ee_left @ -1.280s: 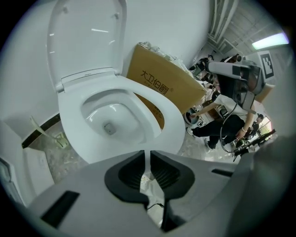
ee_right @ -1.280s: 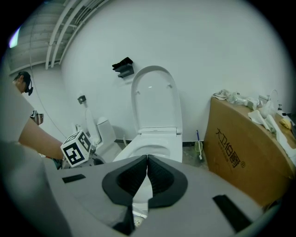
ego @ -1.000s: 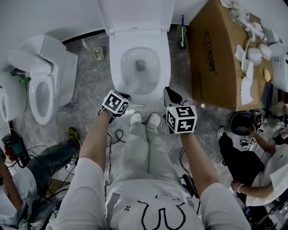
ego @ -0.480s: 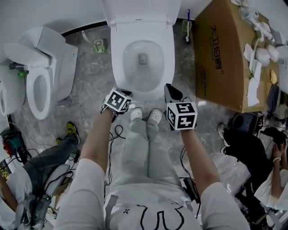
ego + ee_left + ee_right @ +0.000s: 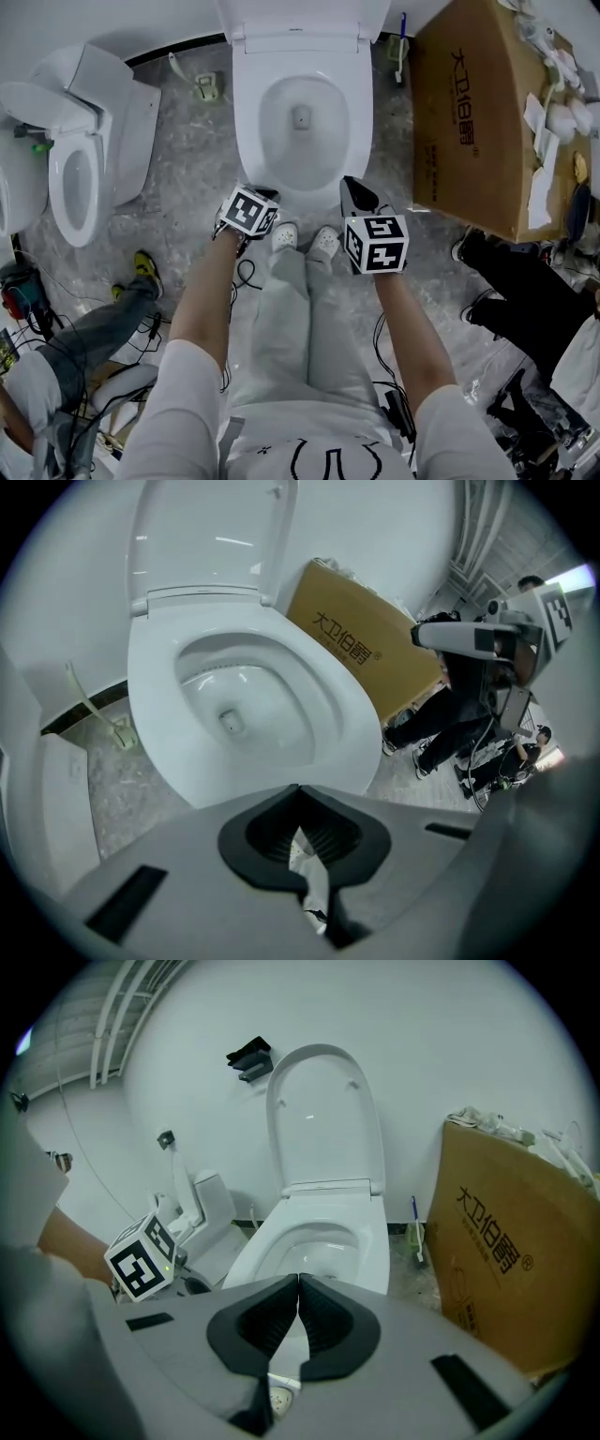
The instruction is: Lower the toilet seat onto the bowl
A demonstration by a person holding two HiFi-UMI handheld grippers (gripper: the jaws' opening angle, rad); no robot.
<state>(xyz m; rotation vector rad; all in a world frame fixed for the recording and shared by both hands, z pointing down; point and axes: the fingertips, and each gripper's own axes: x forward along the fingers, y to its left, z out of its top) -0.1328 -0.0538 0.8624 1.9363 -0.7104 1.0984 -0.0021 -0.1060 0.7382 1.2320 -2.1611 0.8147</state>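
Grey marble floor [image 5: 187,178] lies around the toilet. The toilet seat [image 5: 246,141] seems to rest already on the bowl [image 5: 300,131], and only the lid [image 5: 323,1119] stands upright, so I judge little is left. Your left claw [image 5: 300,791] and right claw [image 5: 299,1279] are both closed and empty. Compared with a second ago, both have sunk slightly.

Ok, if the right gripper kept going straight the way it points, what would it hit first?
Most likely the near rim of the white ceramic toilet bowl; the right gripper points down toward it, though depth is hard to judge.
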